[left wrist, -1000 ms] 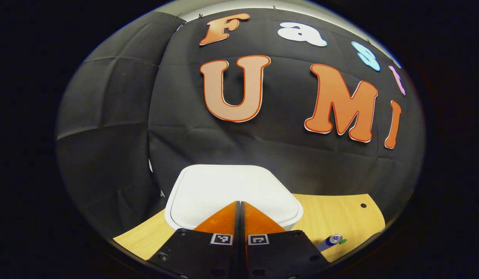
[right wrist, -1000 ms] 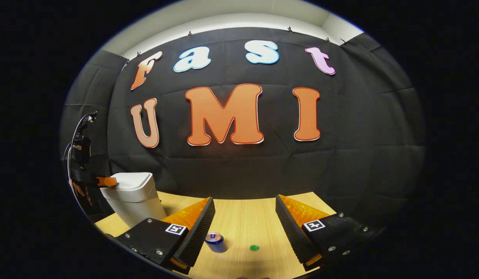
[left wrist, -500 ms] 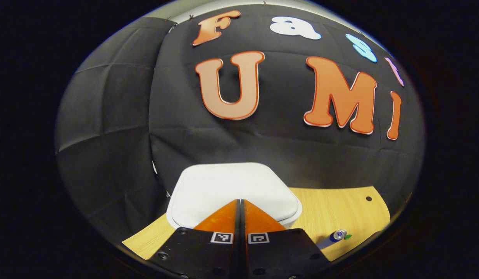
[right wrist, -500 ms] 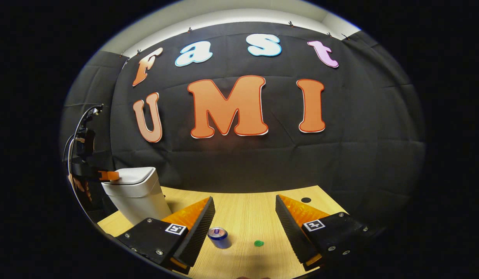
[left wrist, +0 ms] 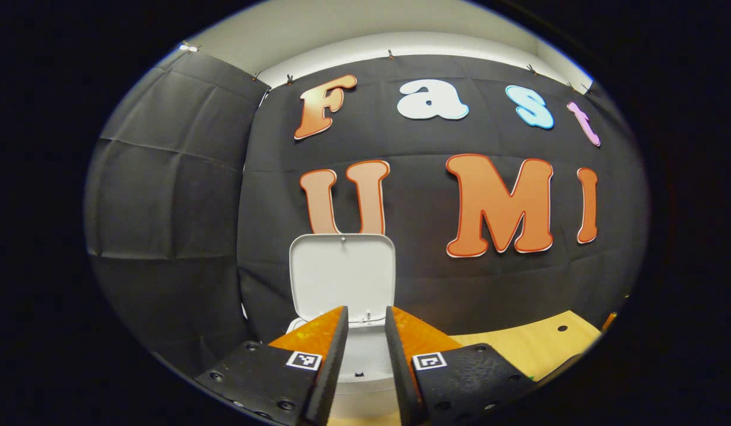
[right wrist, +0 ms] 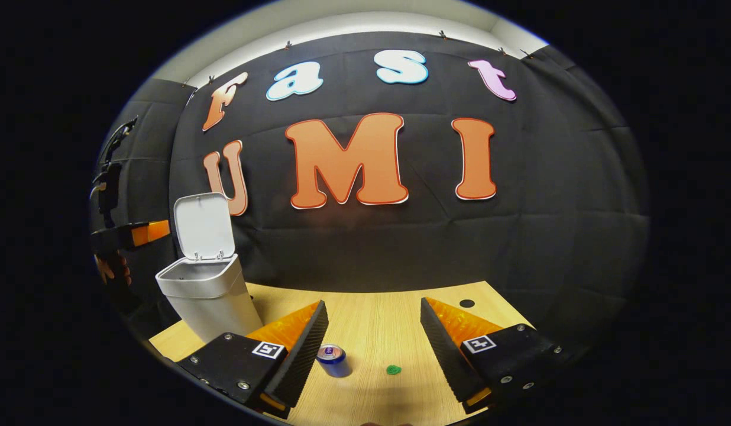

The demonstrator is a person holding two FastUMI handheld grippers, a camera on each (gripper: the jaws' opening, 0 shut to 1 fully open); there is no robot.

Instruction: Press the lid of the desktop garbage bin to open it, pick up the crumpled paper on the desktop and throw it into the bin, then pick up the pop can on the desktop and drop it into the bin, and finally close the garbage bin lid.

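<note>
Step 1 of 4 looks done: the bin [right wrist: 209,296] stands with its lid [right wrist: 203,226] upright. Right of the bin lie the can [right wrist: 333,360] and a small green paper [right wrist: 393,370]; both remain to be binned. The left gripper [left wrist: 364,331], jaws slightly parted, hangs before the bin; the right gripper [right wrist: 371,331], jaws wide and empty, hovers over the can.

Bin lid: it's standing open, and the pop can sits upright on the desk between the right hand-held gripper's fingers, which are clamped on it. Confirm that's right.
Not quite: the right hand-held gripper is wide open, not clamped. In the right gripper view the pop can stands upright beside one finger with a clear gap to the other. The bin lid is indeed standing open.
</note>
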